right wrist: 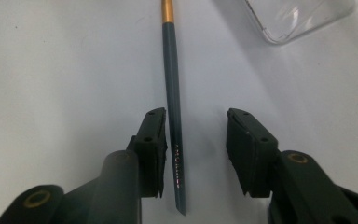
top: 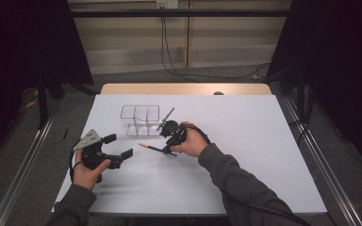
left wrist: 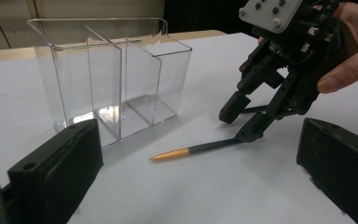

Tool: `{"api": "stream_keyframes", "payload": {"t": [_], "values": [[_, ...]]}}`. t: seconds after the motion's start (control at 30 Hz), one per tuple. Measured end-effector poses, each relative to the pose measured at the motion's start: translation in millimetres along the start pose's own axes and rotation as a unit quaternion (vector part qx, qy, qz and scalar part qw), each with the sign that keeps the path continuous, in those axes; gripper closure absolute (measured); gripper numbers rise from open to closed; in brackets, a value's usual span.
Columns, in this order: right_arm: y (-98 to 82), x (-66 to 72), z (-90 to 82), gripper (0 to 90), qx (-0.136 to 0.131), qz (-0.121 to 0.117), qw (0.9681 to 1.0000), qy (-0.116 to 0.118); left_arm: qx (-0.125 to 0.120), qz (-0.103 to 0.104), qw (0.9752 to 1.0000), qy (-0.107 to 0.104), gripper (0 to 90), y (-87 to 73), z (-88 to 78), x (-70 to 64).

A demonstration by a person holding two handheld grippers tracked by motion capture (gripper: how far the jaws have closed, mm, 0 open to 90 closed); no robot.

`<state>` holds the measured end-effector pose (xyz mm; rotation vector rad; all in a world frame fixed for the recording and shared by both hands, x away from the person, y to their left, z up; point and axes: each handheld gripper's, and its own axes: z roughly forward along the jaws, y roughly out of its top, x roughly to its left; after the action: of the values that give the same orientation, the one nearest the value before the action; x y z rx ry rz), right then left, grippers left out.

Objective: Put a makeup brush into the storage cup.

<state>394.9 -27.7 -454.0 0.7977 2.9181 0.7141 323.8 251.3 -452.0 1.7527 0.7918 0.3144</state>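
Right now your right gripper (right wrist: 196, 154) straddles the dark pencil (right wrist: 173, 112) lying on the desk (top: 245, 155) just in front of the clear organizer (top: 140, 120), jaws narrowing but not yet pressing; your left gripper (top: 118, 147) hangs wide, empty, left of the organizer.

Dark grey pencil (right wrist: 173, 102) with orange end, clear organizer (left wrist: 109, 74), white table (top: 245, 155)

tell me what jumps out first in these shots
The right gripper is down on the white table near its middle, its open jaws straddling a dark pencil with an orange end, one jaw right beside it. Just behind stands a clear, divided holder, with nothing visible in it. The left gripper is near the table's front left, jaws open on nothing.
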Motion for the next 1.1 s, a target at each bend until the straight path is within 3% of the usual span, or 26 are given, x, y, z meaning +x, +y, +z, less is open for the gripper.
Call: {"api": "stream_keyframes", "payload": {"t": [0.03, 0.1, 0.17, 0.3, 0.43, 0.47, 0.5, 0.73, 0.83, 1.1], "values": [[-0.6, -1.6, -0.3, 62.9, 0.003, -0.011, 0.9999, 0.0, 0.0, 0.001, 1.0, 0.001, 0.0, 0.0, 0.0, 0.2], [-0.2, -0.1, -0.8, 65.1, 0.006, -0.006, 1.0, 0.0, 0.001, 0.001, 1.0, 0.0, 0.0, -0.2, 0.0, 0.3], [0.0, -0.8, -1.6, 67.9, 0.012, -0.016, 0.9998, -0.003, -0.003, -0.004, 1.0, 0.0, 0.0, -0.3, 0.4, 0.1], [0.4, 1.1, -0.1, 73.4, 0.021, 0.001, 0.9998, -0.005, 0.001, 0.001, 1.0, 0.001, 0.0, 0.1, -0.1, 0.3], [-0.5, -0.9, 1.4, 76.6, 0.027, -0.023, 0.9993, -0.009, 0.0, 0.001, 1.0, 0.002, 0.0, -0.2, -0.1, 0.9], [0.2, 0.6, 1.0, 77.0, 0.033, -0.014, 0.9993, -0.01, 0.0, -0.001, 1.0, 0.0, 0.0, -0.4, 0.1, 0.9], [1.2, 1.5, 1.6, 77.9, 0.036, -0.025, 0.999, -0.014, -0.003, -0.006, 1.0, 0.002, 0.0, -0.6, 0.9, 0.0], [4.3, 6.3, 3.4, 85.9, 0.047, -0.031, 0.9982, -0.018, 0.002, 0.002, 1.0, 0.003, 0.1, -0.4, 1.8, -1.3], [6.1, 7.4, 4.6, 86.0, 0.051, -0.04, 0.9976, -0.023, 0.002, 0.0, 1.0, 0.002, 0.1, -0.8, 2.4, -1.6], [4.7, 7.4, 3.9, 86.2, 0.048, -0.028, 0.9982, -0.022, 0.001, -0.004, 1.0, 0.001, 0.1, -1.5, 2.5, -1.6]]}}
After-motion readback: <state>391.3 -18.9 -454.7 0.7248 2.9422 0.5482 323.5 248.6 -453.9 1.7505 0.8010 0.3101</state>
